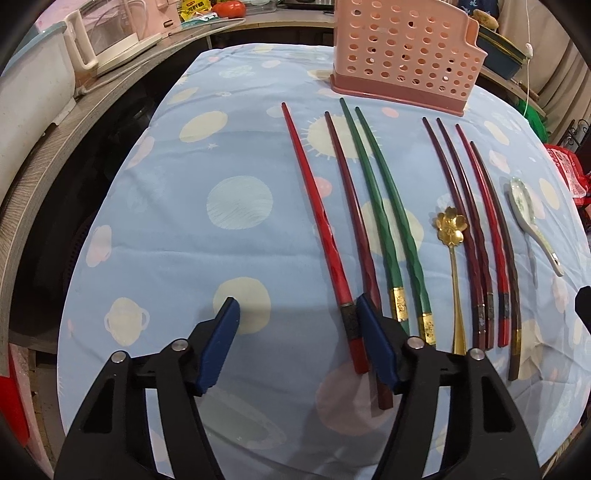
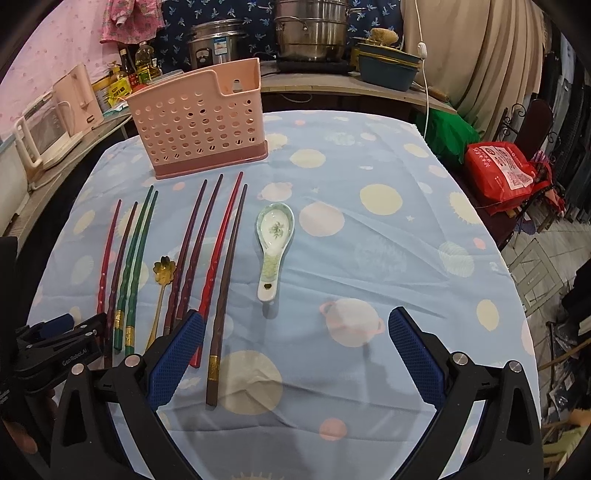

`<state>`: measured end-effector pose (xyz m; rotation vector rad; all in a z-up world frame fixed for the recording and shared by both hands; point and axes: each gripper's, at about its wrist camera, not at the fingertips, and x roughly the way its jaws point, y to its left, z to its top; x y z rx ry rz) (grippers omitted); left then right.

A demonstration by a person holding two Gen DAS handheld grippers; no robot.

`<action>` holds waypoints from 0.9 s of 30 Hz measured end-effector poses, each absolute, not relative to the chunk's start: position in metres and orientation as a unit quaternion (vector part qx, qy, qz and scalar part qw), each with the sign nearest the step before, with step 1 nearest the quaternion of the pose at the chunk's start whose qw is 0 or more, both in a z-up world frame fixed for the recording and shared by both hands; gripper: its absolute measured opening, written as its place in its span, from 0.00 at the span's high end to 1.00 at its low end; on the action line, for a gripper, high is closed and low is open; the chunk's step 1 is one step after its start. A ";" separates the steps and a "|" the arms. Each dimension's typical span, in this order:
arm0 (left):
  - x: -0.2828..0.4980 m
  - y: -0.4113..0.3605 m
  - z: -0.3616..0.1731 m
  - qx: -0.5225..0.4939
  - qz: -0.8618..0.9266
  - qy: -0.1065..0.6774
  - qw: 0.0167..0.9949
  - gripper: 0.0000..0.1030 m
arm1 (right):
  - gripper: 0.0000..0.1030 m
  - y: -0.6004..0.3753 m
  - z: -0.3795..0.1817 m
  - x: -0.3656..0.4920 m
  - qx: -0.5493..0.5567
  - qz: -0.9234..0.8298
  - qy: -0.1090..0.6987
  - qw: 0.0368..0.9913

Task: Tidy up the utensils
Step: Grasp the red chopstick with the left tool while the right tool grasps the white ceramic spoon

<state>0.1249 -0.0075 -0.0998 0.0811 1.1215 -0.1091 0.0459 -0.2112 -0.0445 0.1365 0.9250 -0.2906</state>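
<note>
Several chopsticks lie side by side on the blue patterned tablecloth [image 1: 177, 229] before a pink perforated utensil holder [image 1: 406, 51] [image 2: 199, 122]. My left gripper [image 1: 297, 306] stands open low over their near ends. The red chopstick [image 1: 318, 221] passes between its jaws, close to the right finger [image 1: 373, 332], and no pad presses on it. A gold flower spoon [image 1: 452, 229] and a white ceramic spoon [image 2: 275, 236] lie further right. My right gripper [image 2: 297, 315] is wide open, with the brown chopstick [image 2: 224, 295] just inside its left finger [image 2: 177, 354].
A green chopstick pair [image 1: 371, 188] and dark red ones [image 1: 461, 206] lie between the two grippers. A counter with a kettle [image 2: 77, 96], bottles and steel pots [image 2: 310, 29] runs behind the table. A red bag [image 2: 498, 170] sits at the table's right.
</note>
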 end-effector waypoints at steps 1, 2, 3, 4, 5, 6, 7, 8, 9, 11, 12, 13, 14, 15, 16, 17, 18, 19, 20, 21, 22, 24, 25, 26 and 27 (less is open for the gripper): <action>0.124 -0.008 -0.099 0.038 -0.055 0.532 0.844 0.47 | 0.07 -0.211 -0.044 0.045 0.065 -0.139 0.443 0.883; 0.123 -0.008 -0.098 0.037 -0.058 0.532 0.844 0.49 | 0.07 -0.210 -0.043 0.044 0.065 -0.139 0.442 0.884; 0.122 -0.008 -0.097 0.036 -0.063 0.532 0.844 0.53 | 0.07 -0.210 -0.043 0.043 0.065 -0.139 0.442 0.884; 0.122 -0.008 -0.097 0.035 -0.066 0.532 0.843 0.57 | 0.07 -0.209 -0.042 0.043 0.064 -0.138 0.442 0.884; 0.121 -0.007 -0.096 0.032 -0.069 0.533 0.843 0.59 | 0.07 -0.208 -0.042 0.043 0.064 -0.137 0.441 0.884; 0.120 -0.007 -0.096 0.030 -0.073 0.533 0.842 0.64 | 0.07 -0.208 -0.042 0.042 0.064 -0.136 0.441 0.885; 0.119 -0.007 -0.095 0.030 -0.076 0.533 0.842 0.70 | 0.07 -0.207 -0.042 0.042 0.064 -0.136 0.441 0.885; 0.118 -0.007 -0.095 0.028 -0.079 0.533 0.842 0.72 | 0.07 -0.207 -0.042 0.042 0.064 -0.135 0.442 0.885; 0.118 -0.006 -0.095 0.027 -0.081 0.534 0.841 0.76 | 0.07 -0.207 -0.042 0.041 0.064 -0.135 0.442 0.885; 0.117 -0.004 -0.094 0.024 -0.086 0.535 0.840 0.82 | 0.07 -0.206 -0.042 0.040 0.064 -0.133 0.442 0.885; 0.116 -0.004 -0.094 0.021 -0.089 0.536 0.839 0.86 | 0.07 -0.206 -0.042 0.040 0.063 -0.133 0.441 0.885; 0.115 -0.003 -0.094 0.018 -0.092 0.537 0.838 0.92 | 0.07 -0.206 -0.041 0.040 0.064 -0.132 0.441 0.885; 0.116 -0.001 -0.094 0.014 -0.093 0.538 0.837 0.92 | 0.07 -0.206 -0.041 0.040 0.065 -0.132 0.441 0.885; 0.116 0.001 -0.094 0.009 -0.095 0.540 0.836 0.92 | 0.07 -0.207 -0.041 0.041 0.065 -0.132 0.441 0.886; 0.115 0.001 -0.094 0.007 -0.095 0.541 0.836 0.92 | 0.07 -0.207 -0.041 0.041 0.065 -0.132 0.440 0.886; 0.116 0.002 -0.094 0.008 -0.096 0.541 0.836 0.92 | 0.07 -0.207 -0.041 0.042 0.065 -0.132 0.440 0.886; 0.116 0.002 -0.094 0.009 -0.096 0.541 0.835 0.92 | 0.07 -0.208 -0.041 0.043 0.066 -0.131 0.440 0.886; 0.116 0.003 -0.094 0.009 -0.097 0.542 0.835 0.93 | 0.10 -0.209 -0.041 0.045 0.068 -0.131 0.439 0.886; 0.116 0.003 -0.094 0.010 -0.097 0.542 0.835 0.93 | 0.11 -0.211 -0.042 0.047 0.069 -0.132 0.439 0.886; 0.116 0.003 -0.094 0.010 -0.097 0.543 0.834 0.93 | 0.15 -0.213 -0.042 0.049 0.071 -0.135 0.440 0.885; 0.115 0.003 -0.094 0.011 -0.097 0.543 0.834 0.93 | 0.19 -0.214 -0.043 0.052 0.074 -0.134 0.440 0.885; 0.115 0.002 -0.094 0.014 -0.097 0.543 0.834 0.93 | 0.24 -0.219 -0.045 0.059 0.081 -0.133 0.441 0.884; 0.115 0.002 -0.094 0.014 -0.097 0.544 0.834 0.93 | 0.30 -0.221 -0.047 0.063 0.084 -0.131 0.443 0.883; 0.116 0.002 -0.094 0.014 -0.096 0.544 0.833 0.93 | 0.32 -0.223 -0.048 0.067 0.085 -0.129 0.445 0.882; 0.115 0.002 -0.094 0.014 -0.097 0.545 0.833 0.93 | 0.36 -0.225 -0.050 0.071 0.088 -0.129 0.447 0.881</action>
